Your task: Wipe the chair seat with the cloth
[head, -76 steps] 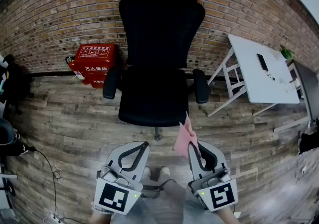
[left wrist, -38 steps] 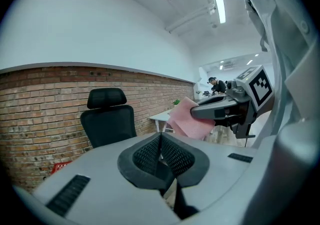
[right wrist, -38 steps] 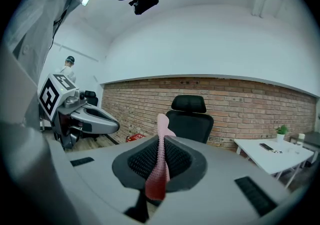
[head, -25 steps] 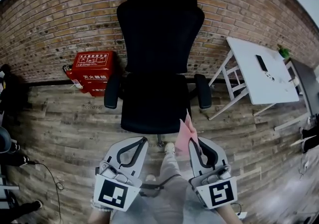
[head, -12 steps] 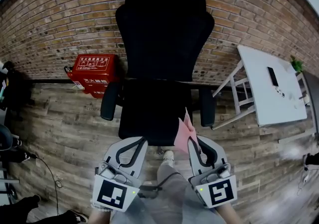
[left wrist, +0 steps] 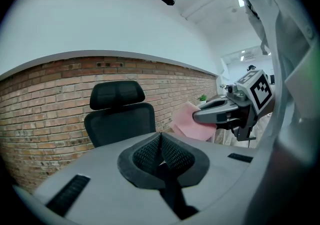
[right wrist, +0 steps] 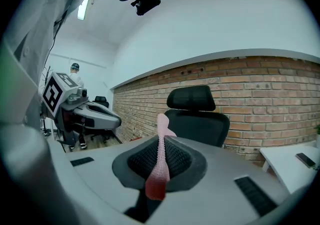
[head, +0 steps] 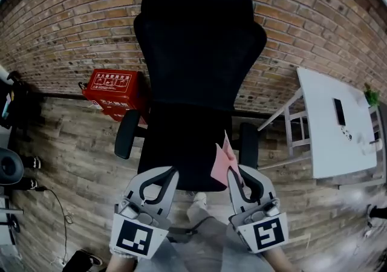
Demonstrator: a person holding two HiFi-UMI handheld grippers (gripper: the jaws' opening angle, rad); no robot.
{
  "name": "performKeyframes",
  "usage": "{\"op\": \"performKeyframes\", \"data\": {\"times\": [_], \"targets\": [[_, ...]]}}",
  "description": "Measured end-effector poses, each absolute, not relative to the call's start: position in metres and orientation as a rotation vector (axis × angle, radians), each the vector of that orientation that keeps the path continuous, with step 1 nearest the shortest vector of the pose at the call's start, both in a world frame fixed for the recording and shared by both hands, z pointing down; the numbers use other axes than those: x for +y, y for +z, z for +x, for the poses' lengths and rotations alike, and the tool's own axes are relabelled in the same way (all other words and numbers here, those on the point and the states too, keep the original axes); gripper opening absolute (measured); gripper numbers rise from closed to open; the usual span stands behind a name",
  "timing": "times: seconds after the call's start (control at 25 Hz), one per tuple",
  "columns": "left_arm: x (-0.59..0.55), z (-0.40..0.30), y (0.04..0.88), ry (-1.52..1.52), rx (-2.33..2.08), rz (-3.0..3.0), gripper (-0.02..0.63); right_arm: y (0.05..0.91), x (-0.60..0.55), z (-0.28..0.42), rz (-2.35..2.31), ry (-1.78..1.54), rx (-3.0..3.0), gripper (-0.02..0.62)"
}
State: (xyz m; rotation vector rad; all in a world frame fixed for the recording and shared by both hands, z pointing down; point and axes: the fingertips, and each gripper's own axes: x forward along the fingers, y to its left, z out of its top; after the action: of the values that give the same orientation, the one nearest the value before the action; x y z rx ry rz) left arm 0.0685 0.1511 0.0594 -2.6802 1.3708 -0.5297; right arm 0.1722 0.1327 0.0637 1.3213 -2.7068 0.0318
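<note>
A black office chair (head: 196, 53) with a high back stands against the brick wall, its seat (head: 181, 144) just ahead of both grippers. My right gripper (head: 233, 171) is shut on a pink cloth (head: 222, 161) that sticks up over the seat's front right edge; the cloth (right wrist: 161, 159) runs pinched between its jaws. The left gripper (head: 170, 172) hangs at the seat's front left edge, shut with nothing in it (left wrist: 161, 151). The chair (left wrist: 120, 116) and the pink cloth (left wrist: 187, 121) also show in the left gripper view.
A red box (head: 115, 90) sits on the wood floor left of the chair. A white table (head: 338, 129) with a phone (head: 339, 111) stands to the right. Armrests (head: 124, 133) flank the seat. The person's legs and a shoe (head: 196, 201) are below the grippers.
The view has closed in on the chair: it looms larger and the seat's front edge now reaches the grippers. The cloth stays gripped in the right gripper.
</note>
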Motion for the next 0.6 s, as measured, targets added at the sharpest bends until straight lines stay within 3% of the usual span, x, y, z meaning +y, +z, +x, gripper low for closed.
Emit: {"op": "performKeyframes", "data": {"times": [0.6], "targets": [[0.108,0.081,0.048,-0.568,1.454,-2.640,0.018,0.071,0.095,0.187,1.199,0.104,-2.714,0.051]]}}
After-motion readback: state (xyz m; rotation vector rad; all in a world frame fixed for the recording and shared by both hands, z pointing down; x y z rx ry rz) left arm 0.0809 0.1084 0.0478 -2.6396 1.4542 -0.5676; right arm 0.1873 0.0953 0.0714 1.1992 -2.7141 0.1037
